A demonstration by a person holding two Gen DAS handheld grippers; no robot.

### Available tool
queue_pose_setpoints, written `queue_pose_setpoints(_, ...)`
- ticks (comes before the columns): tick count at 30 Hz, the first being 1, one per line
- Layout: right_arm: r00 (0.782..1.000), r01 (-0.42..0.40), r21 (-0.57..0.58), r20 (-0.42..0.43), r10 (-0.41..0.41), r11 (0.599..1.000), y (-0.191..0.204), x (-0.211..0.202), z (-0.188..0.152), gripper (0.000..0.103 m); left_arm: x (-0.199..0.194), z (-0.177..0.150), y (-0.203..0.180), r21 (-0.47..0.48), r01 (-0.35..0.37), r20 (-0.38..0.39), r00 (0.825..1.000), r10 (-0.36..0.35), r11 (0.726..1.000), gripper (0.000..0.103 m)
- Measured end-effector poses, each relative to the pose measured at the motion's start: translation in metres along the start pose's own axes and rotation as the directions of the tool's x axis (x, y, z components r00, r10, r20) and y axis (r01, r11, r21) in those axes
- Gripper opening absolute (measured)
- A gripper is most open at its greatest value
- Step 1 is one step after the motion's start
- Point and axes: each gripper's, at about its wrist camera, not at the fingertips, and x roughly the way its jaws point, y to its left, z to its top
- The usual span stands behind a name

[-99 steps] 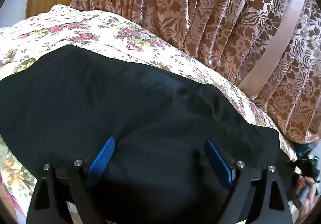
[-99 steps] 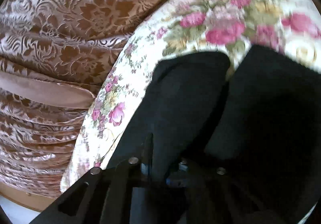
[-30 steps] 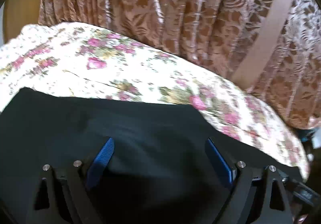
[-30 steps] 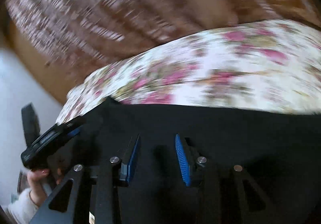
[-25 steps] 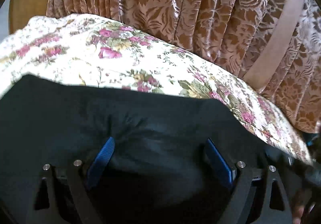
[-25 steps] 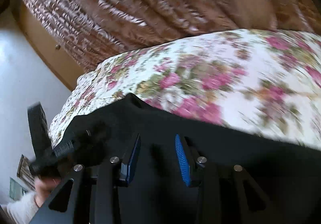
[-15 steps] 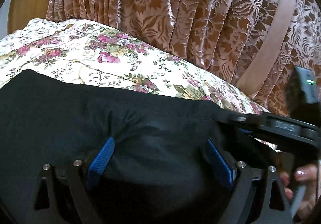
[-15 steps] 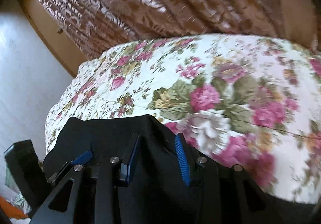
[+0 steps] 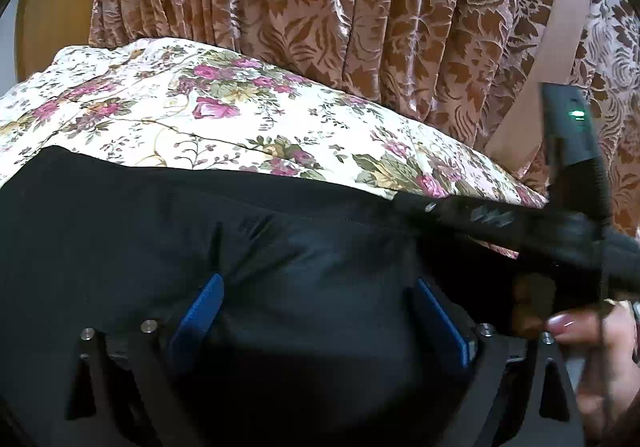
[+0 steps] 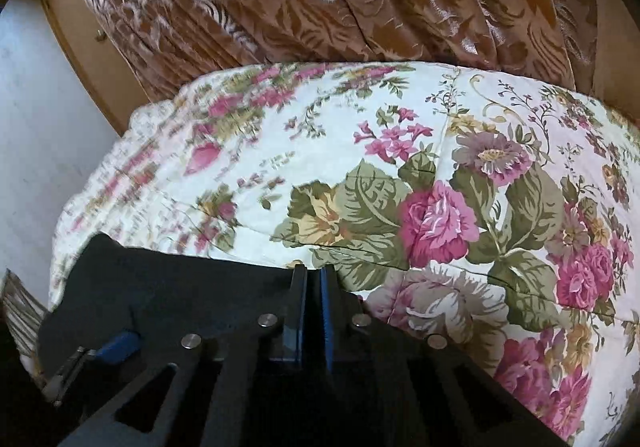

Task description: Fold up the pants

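Observation:
Black pants (image 9: 160, 227) lie flat on a floral bedspread (image 9: 200, 119). My left gripper (image 9: 318, 281) hovers low over them, open, its blue pads wide apart with only cloth beneath. My right gripper (image 9: 404, 203) reaches in from the right to the pants' far edge, held by a person's hand (image 9: 600, 347). In the right wrist view, the right gripper (image 10: 314, 275) is closing, its jaws nearly together and pinching the far edge of the pants (image 10: 180, 287). A blue pad of the left gripper's fingers (image 10: 118, 345) shows at lower left.
A brown patterned curtain (image 9: 360, 7) hangs close behind the bed. A wooden panel (image 9: 52, 7) and a pale wall (image 10: 32, 127) stand at the left. The bedspread (image 10: 440, 167) stretches bare beyond the pants' edge.
My right gripper swept sideways along the pants' far edge toward the left gripper and shut from partly open. The left gripper sank slightly and stayed open.

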Motion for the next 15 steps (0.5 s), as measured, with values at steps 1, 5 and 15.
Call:
queue_pose_setpoints(1, 0.999, -0.032, 0.034, 0.017, 0.032, 0.999, -0.006, -0.007, 0.001, 0.022, 0.000, 0.002, -0.001, 0.004, -0.005, -0.011, 1.000, 0.005, 1.000, 0.096)
queue_pose_setpoints(5, 0.986, -0.108, 0.169, 0.147, 0.084, 0.980, -0.030, -0.066, -0.010, 0.031, -0.009, 0.014, -0.011, 0.000, 0.021, -0.048, 0.999, -0.021, 1.000, 0.093)
queue_pose_setpoints(15, 0.955, 0.249, 0.069, 0.150, -0.257, 0.966, -0.068, -0.166, -0.092, 0.031, 0.037, 0.030, -0.081, 0.237, -0.053, -0.138, 0.987, 0.088, 0.970, 0.080)
